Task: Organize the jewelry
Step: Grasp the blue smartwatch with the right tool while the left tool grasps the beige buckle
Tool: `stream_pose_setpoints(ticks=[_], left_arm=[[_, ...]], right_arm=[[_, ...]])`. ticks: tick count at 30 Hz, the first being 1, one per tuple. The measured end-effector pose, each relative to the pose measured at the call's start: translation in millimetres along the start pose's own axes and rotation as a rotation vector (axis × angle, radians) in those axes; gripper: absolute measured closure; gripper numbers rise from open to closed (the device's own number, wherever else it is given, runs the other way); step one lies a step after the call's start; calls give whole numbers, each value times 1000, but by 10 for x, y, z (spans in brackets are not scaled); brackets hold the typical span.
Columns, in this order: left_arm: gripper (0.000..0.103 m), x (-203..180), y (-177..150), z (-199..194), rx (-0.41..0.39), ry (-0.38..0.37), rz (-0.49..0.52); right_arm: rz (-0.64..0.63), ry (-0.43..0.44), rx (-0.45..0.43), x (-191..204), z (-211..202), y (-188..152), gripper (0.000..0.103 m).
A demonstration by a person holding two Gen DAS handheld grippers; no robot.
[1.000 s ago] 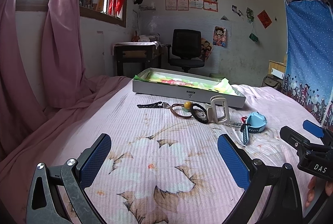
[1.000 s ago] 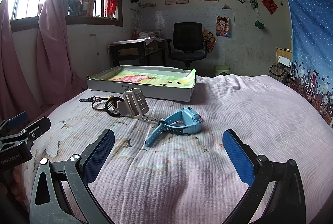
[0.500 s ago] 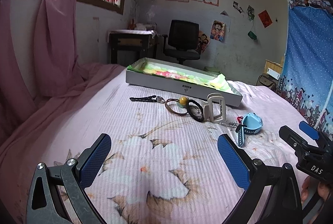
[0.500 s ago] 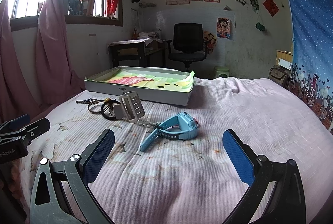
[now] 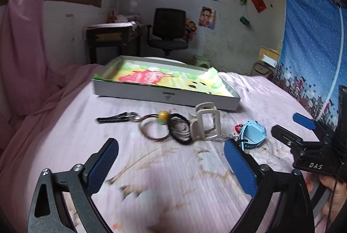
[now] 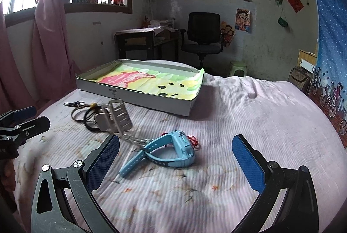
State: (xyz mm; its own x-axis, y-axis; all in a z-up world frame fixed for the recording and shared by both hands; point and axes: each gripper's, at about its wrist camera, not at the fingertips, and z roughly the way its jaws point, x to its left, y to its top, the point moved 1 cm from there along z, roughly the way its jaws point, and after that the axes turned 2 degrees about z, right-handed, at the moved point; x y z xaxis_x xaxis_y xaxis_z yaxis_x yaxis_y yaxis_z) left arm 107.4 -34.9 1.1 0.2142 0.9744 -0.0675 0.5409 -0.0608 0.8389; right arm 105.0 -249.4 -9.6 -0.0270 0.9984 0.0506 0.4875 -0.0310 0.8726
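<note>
**Both grippers spread wide over the jewelry row on the bed**

Left wrist view first: your left gripper [image 5: 171, 165] sits low in the frame, blue-padded fingers [image 5: 103, 164] spread wide apart with nothing between them. Just above them, across the centre, the pieces lie in a line on the pink flowered bedsheet [image 5: 173, 185]: a black clip [image 5: 115, 118] at the left, a brown ring bracelet with a yellow bead [image 5: 155, 126], black hair ties [image 5: 180, 130] overlapping it, a cream rectangular buckle [image 5: 206, 121] and a short silver chain [image 5: 226, 137] running to the light blue child's watch [image 5: 252, 134] right of centre. Behind the row rests the shallow white cardboard box with a colourful liner [image 5: 164, 95]. Your right gripper [image 5: 303, 137] pokes in at the right edge.

Right wrist view now: your right gripper [image 6: 175, 162] is also parted wide, empty, and the blue watch [image 6: 167, 152] lies on the sheet between and just beyond the fingertips, apart from both pads. The buckle [image 6: 116, 118] stands up left of centre, the box [image 6: 138, 83] above it.
</note>
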Motion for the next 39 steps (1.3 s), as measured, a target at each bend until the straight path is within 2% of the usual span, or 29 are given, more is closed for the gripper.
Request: stream_pose_setpoints(ticks=[2, 6, 9, 15, 19, 22, 26, 39], left_arm=[[15, -63, 41, 152, 31, -33, 11], [19, -161, 116, 413, 91, -96, 13], [19, -239, 168, 606, 129, -130, 16], [25, -394, 232, 893, 190, -143, 33], [34, -430, 241, 1038, 226, -132, 34], [41, -408, 237, 1090, 242, -132, 17], [50, -388, 241, 1149, 246, -139, -6], [54, -460, 227, 1081, 205, -124, 21]], right_arm=[[0, 3, 16, -22, 106, 14, 2], [25, 16, 64, -65, 302, 14, 24], [39, 24, 103, -94, 421, -18, 35], [33, 48, 164, -60, 588, -110, 53], [47, 59, 195, -76, 705, -137, 69], [69, 58, 202, -102, 750, -141, 76], [74, 62, 201, -98, 726, -158, 77], [80, 79, 190, -113, 651, -179, 87]])
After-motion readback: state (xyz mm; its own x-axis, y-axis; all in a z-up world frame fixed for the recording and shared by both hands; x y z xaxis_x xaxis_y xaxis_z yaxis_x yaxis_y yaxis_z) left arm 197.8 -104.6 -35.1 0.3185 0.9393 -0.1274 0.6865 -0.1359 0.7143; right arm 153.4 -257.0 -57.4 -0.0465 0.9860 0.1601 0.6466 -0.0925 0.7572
